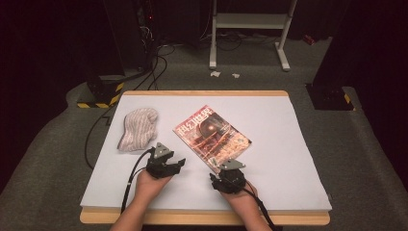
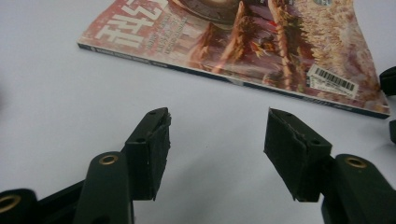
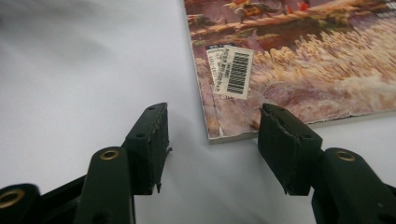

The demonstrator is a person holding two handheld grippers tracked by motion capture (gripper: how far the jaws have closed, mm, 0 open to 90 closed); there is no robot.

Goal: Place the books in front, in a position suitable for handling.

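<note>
A magazine [image 1: 211, 137] with a reddish illustrated cover lies flat and askew in the middle of the white table top. My left gripper [image 1: 181, 163] rests to its left and points at its spine. In the left gripper view the gripper [image 2: 217, 135] is open with bare table between the jaws, and the magazine [image 2: 261, 46] lies a short way ahead. My right gripper [image 1: 217, 172] sits at the magazine's near corner. In the right gripper view it [image 3: 212, 128] is open, and the corner with the barcode sticker [image 3: 232, 70] lies just ahead between the jaw tips, untouched.
A striped, crumpled cloth [image 1: 138, 127] lies at the left of the table [image 1: 288, 183]. Beyond the far edge stand a white frame [image 1: 250, 29] and black equipment with cables [image 1: 144, 43] on the floor. The wooden front edge runs under my forearms.
</note>
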